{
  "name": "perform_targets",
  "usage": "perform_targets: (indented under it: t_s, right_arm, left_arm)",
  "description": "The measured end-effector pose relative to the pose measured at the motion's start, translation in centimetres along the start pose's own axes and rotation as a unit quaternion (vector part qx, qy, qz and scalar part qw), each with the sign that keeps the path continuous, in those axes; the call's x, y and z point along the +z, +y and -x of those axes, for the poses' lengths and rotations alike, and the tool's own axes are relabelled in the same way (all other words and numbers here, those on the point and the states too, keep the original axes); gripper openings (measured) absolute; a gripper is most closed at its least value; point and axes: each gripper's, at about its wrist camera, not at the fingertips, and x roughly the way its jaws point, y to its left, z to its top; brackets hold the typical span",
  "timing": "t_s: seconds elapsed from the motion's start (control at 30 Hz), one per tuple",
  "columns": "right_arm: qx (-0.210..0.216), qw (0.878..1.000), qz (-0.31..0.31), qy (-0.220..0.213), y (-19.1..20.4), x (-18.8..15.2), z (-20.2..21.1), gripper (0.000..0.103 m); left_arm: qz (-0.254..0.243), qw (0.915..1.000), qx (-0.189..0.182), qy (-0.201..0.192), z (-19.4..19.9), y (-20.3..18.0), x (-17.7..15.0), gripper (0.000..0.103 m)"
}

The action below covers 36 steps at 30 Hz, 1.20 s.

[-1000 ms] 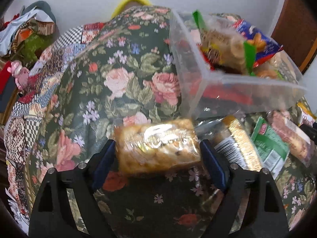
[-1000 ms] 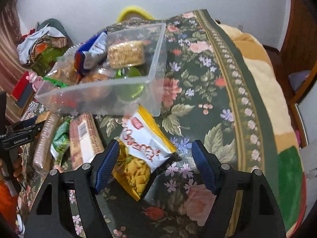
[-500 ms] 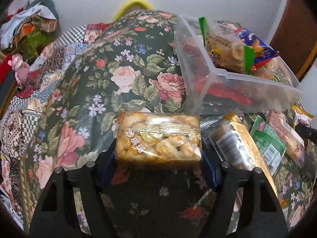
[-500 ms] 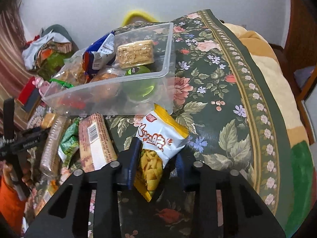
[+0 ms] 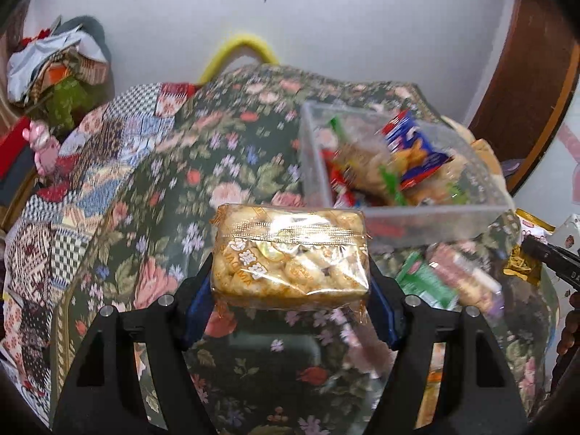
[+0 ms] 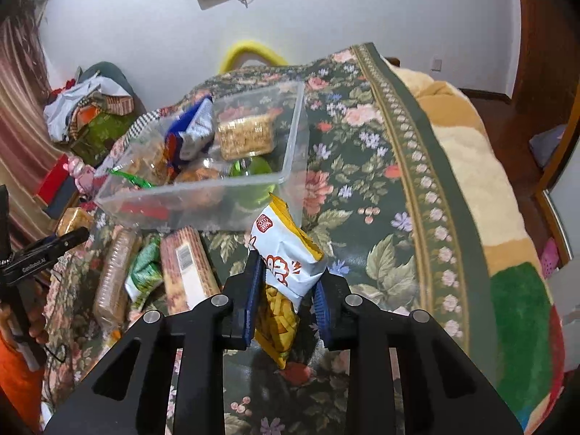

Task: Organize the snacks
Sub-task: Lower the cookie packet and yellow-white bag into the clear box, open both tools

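My left gripper (image 5: 290, 290) is shut on a clear pack of golden puffed cakes (image 5: 290, 253), held above the floral bedspread, left of the clear plastic bin (image 5: 398, 214). The bin holds several snack packs. My right gripper (image 6: 288, 286) is shut on a white-and-yellow snack bag (image 6: 286, 250), lifted just in front of the bin (image 6: 290, 137). Loose snacks lie on the bedspread below the bin: a cracker sleeve (image 6: 188, 268), a green packet (image 6: 145, 275) and a biscuit roll (image 6: 114, 275).
The floral bedspread (image 6: 362, 181) covers the bed; a beige blanket (image 6: 471, 166) lies at its right edge. Clothes are piled at the far left (image 6: 90, 108). The left gripper's body shows at the left edge of the right wrist view (image 6: 36, 257).
Both grippers closed on their packs and lifted them off the bedspread. The left pack rose towards the bin; the right bag now hangs between the closed fingers.
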Motion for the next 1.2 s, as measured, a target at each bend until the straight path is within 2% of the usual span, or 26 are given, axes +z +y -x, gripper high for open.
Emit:
perform_targets:
  t_s: [0.33,0.63,0.8,1.2]
  right_arm:
    - [0.012,0.999,0.013,-0.044,1.1,2.2,1.9,0.024]
    - [0.023,0.997,0.013,-0.066,1.8,4.9,0.9,0.024]
    - [0.03,0.998,0.016,-0.062,2.5,6.1,-0.8,0.024]
    - [0.015,0.999,0.039,-0.027,2.6,7.4,-4.7,0.024]
  left_arm:
    - [-0.039,0.9986,-0.024,-0.026,0.6,-4.0,2.3,0.073]
    - [-0.055,0.9972,-0.05,-0.005,-2.6,-6.5,3.9,0.073]
    - [-0.059,0.9969,-0.052,-0.001,-4.3,-7.2,4.9,0.073]
    - [-0.059,0.998,-0.022,-0.008,-7.1,-6.2,6.4,0.073]
